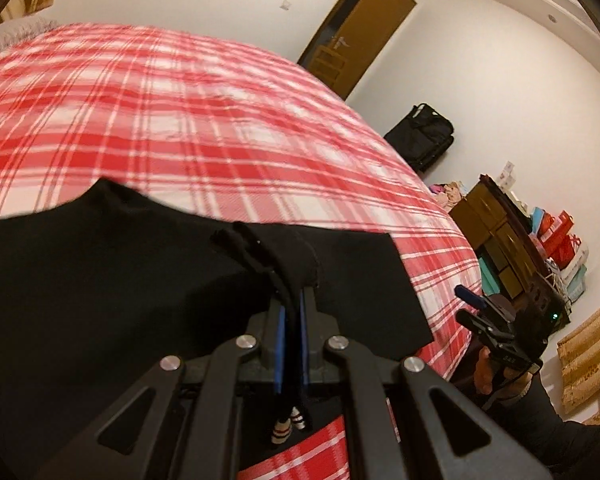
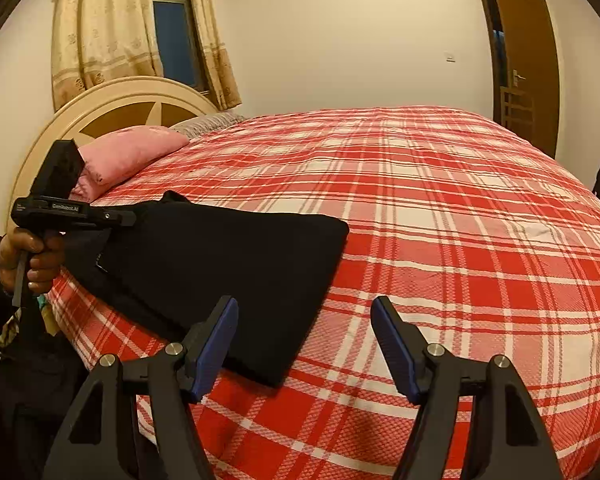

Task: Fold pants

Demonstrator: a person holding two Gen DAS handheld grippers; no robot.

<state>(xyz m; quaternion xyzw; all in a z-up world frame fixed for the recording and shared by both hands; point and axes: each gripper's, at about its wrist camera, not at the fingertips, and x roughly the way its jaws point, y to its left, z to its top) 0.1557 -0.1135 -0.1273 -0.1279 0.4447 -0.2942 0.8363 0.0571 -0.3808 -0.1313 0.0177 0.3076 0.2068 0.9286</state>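
A: What lies around the black pants [image 2: 228, 268]?

B: They rest on the near-left part of the bed [image 2: 460, 220], on its red-and-white plaid cover, already folded into a flat dark slab. A pink pillow [image 2: 128, 152] sits by the cream headboard [image 2: 112, 100], with curtains [image 2: 96, 32] and a window behind. An open brown door [image 2: 528, 60] stands in the far wall. From the left wrist view there is also a black bag [image 1: 424, 136] against the wall, a brown cabinet [image 1: 496, 236] and a heap of coloured boxes [image 1: 560, 240] next to it.

A: Does anything stand in the way?

B: Nothing lies on the pants. The plaid cover beyond them is bare of other things.

A: How is the left hand-held gripper [image 1: 292, 300]?

B: Clenched on the pants' cloth at their near edge; a bunched fold rises from between the blue pads [image 1: 279, 344], and a drawstring [image 1: 260, 264] with striped tips hangs down through the jaws. In the right wrist view a hand [image 2: 30, 256] holds its handle at the bed's left side, body level, nose into the cloth.

A: And the right hand-held gripper [image 2: 304, 308]?

B: Released, its blue-padded fingers [image 2: 216, 344] spread wide. It hovers above the bed's near edge, just beside the pants' right corner, apart from the cloth.
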